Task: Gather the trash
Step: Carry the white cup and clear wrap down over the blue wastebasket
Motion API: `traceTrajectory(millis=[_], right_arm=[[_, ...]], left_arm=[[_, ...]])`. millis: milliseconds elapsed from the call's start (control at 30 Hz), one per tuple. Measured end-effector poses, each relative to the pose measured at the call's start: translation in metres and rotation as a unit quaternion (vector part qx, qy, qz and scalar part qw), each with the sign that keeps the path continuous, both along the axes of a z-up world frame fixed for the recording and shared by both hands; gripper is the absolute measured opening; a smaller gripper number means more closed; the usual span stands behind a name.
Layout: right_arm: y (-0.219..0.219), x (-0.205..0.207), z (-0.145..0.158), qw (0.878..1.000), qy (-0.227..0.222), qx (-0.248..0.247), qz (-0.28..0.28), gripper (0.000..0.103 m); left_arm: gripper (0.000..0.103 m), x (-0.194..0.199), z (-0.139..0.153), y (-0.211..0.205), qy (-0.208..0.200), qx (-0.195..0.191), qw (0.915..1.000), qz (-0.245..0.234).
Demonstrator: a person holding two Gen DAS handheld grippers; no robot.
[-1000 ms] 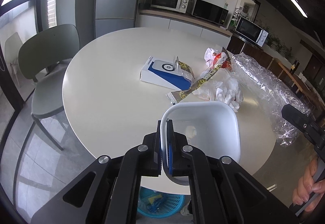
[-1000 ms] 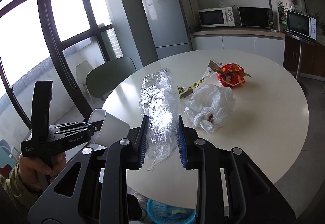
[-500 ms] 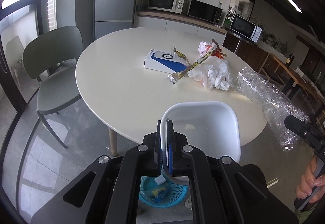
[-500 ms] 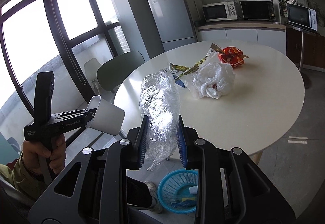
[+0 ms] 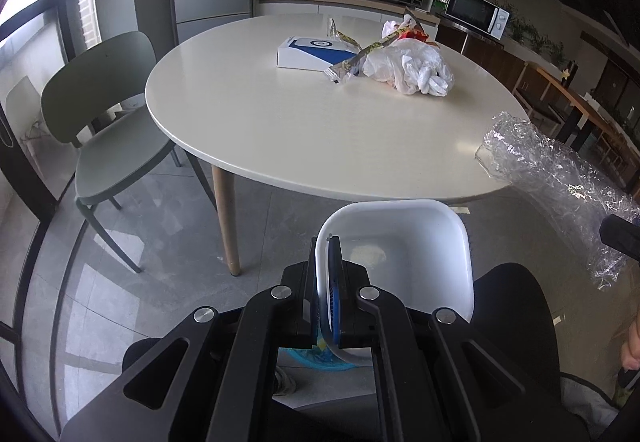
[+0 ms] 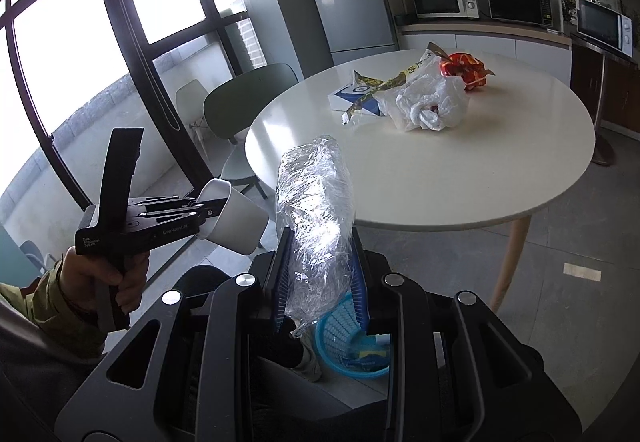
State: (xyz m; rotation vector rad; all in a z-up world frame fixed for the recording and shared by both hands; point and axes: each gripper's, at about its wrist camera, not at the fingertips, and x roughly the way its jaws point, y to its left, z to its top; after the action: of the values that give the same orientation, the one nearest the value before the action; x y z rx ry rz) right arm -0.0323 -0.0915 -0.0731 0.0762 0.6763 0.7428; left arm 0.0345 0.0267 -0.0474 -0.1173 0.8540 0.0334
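Pulling back off the worktop (image 5: 320, 145), left claw (image 5: 330, 282) pinching cup (image 5: 394, 254), right claw (image 6: 320, 274) clamping plastic wrap (image 6: 316, 209), now over basket (image 6: 352, 346), ready to drop.

Two handheld grippers are seen: the left gripper (image 6: 208, 210) and the right gripper (image 6: 320, 282). One white cup (image 5: 394, 258) and one clear plastic wrap (image 6: 316, 213) are counted. One round table (image 5: 288, 121) is shown, on which lie one blue-and-white box (image 5: 304, 55), one white plastic bag (image 5: 408, 67), one long snack wrapper (image 5: 360, 57) and one red wrapper (image 6: 464, 69). One blue basket (image 6: 352, 346), three microwaves and one green chair (image 5: 104, 121) are counted.
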Motion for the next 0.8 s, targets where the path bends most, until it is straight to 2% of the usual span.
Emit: traceTrajectory(millis=[333, 500, 800], right_arm=[[0.004, -0.019, -0.035, 0.998, 0.046, -0.038, 0.024, 0.025], [0.014, -0.008, -0.072, 0.995, 0.088, -0.049, 0.02, 0.025], [0.033, 0.015, -0.127, 0.987, 0.136, -0.08, 0.009, 0.025]], left_arm=[[0.003, -0.005, -0.035, -0.004, 0.036, 0.007, 0.9992, -0.013], [0.003, -0.001, -0.06, -0.001, 0.063, -0.005, 0.998, -0.012], [0.003, 0.014, -0.106, 0.005, 0.099, -0.019, 0.9949, -0.003]])
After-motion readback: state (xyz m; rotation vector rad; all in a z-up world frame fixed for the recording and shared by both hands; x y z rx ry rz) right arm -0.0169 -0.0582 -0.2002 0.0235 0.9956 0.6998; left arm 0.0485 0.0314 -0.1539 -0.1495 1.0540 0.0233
